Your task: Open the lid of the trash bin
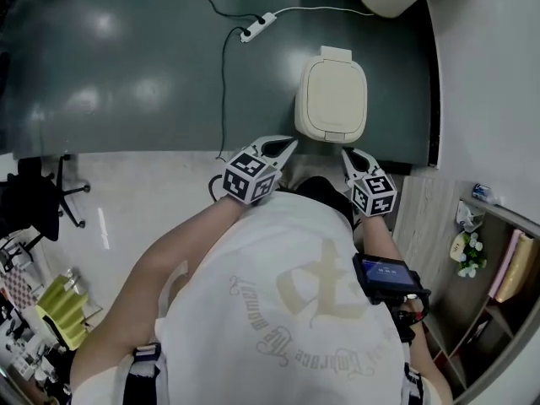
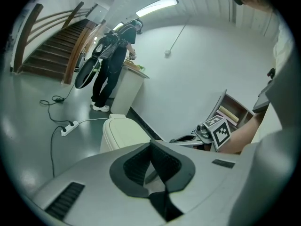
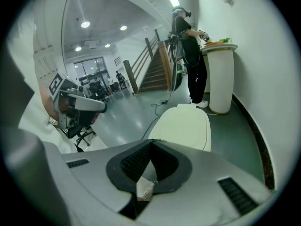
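Both sets of jaws are pinched together on nothing: left gripper (image 1: 291,142) and right gripper (image 1: 346,153) hover just short of the cream plastic trash bin (image 1: 301,118), its lid (image 1: 335,91) down. Risk imo: closed tips skate off that smooth lid, or shove the bin away.

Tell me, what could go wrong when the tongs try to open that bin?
1. The lid looks smooth and lies shut; the left tongs and right tongs are both closed, so they might slip off its edge.
2. The trash bin stands on a shiny floor and might slide away if pushed.
3. A cable lies nearby; a foot might catch it.
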`<action>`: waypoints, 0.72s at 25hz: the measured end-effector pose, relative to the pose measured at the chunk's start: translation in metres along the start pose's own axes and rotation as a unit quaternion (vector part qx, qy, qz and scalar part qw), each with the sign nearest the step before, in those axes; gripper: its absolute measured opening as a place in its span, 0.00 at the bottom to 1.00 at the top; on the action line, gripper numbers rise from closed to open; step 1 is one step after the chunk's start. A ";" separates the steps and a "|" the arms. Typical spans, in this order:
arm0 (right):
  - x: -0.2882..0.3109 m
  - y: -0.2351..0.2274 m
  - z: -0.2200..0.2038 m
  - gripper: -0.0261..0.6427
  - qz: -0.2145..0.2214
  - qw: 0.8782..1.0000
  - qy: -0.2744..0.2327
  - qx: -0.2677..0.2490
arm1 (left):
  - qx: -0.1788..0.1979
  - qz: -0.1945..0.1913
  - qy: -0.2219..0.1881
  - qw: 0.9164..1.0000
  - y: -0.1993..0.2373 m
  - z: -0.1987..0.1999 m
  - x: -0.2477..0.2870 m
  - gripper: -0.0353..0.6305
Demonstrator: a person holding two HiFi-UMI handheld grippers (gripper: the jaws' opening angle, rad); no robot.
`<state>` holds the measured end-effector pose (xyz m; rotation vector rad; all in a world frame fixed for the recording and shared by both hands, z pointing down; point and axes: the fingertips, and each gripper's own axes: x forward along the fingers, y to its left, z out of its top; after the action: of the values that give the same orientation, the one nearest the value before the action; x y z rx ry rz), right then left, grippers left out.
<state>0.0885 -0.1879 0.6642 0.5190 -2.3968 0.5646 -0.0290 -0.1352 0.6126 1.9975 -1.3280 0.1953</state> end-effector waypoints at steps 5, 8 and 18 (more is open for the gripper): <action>0.029 -0.010 -0.021 0.05 -0.009 0.999 0.050 -0.016 | -0.017 0.005 0.004 1.000 0.022 -0.014 0.000 0.07; 0.040 -0.015 -0.028 0.05 -0.011 0.997 0.075 -0.033 | -0.027 0.016 0.002 1.000 0.030 -0.016 -0.005 0.07; 0.072 -0.045 -0.051 0.05 -0.027 0.990 0.136 -0.031 | -0.047 0.033 0.004 0.998 0.050 -0.024 -0.004 0.07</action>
<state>0.0819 -0.2154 0.7587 0.4476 -2.1270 0.5013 -0.0674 -0.1274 0.6524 1.8751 -1.3746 0.1678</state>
